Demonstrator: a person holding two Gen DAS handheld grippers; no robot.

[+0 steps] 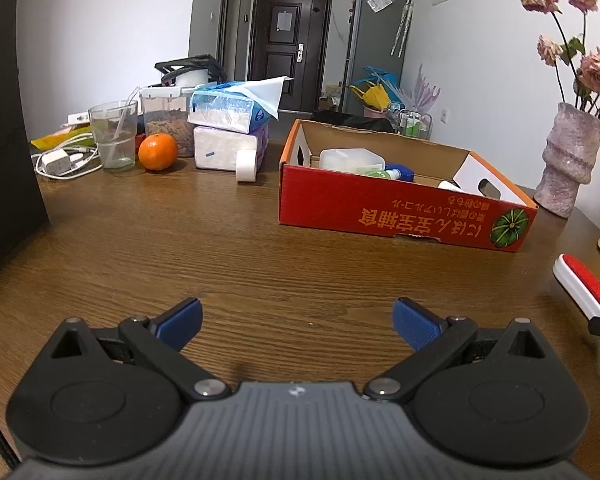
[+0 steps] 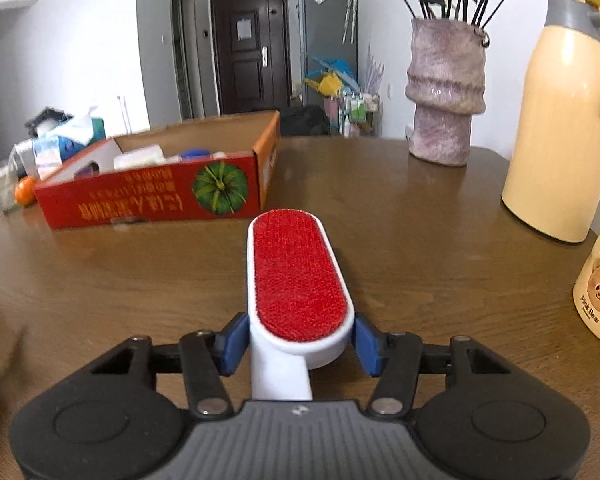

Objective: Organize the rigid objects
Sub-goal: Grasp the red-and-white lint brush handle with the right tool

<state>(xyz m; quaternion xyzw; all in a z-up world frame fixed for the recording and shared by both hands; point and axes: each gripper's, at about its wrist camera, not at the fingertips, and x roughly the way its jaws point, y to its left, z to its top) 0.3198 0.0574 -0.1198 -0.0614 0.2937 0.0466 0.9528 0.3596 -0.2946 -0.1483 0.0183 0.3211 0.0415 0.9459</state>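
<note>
Both tools have the same build. The left gripper (image 1: 298, 322) has a grey body with fine ribs and a small pale mark in its middle. On each side of the body sits a big round black housing with a flat disc on top and a triangular cut-out. Black link bars are fixed with silver round screws. The fingers carry blue textured pads (image 1: 416, 326). The right gripper (image 2: 298, 346) looks alike, with blue pads (image 2: 234, 344) too.
</note>
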